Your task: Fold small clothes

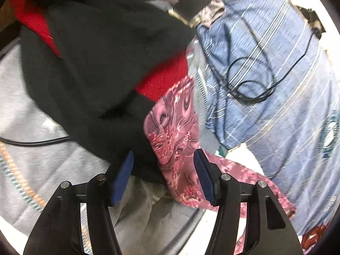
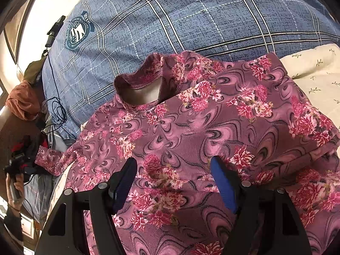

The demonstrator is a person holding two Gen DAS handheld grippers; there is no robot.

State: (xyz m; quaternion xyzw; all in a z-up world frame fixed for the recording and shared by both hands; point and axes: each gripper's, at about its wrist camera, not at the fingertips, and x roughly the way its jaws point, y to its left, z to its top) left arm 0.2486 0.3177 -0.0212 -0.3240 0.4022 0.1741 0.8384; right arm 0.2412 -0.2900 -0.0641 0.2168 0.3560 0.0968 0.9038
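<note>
A round crest badge (image 2: 78,32) on the blue plaid pillow (image 2: 191,17) carries lettering too small to read. The pink floral top (image 2: 201,123) lies spread on the bed, neckline toward the pillow. The left hand-held gripper (image 1: 163,170) is released above a blurred sleeve end; the right hand-held gripper (image 2: 174,178) hovers unclenched over the top's front. A black-and-red garment (image 1: 95,68) is cut off.
</note>
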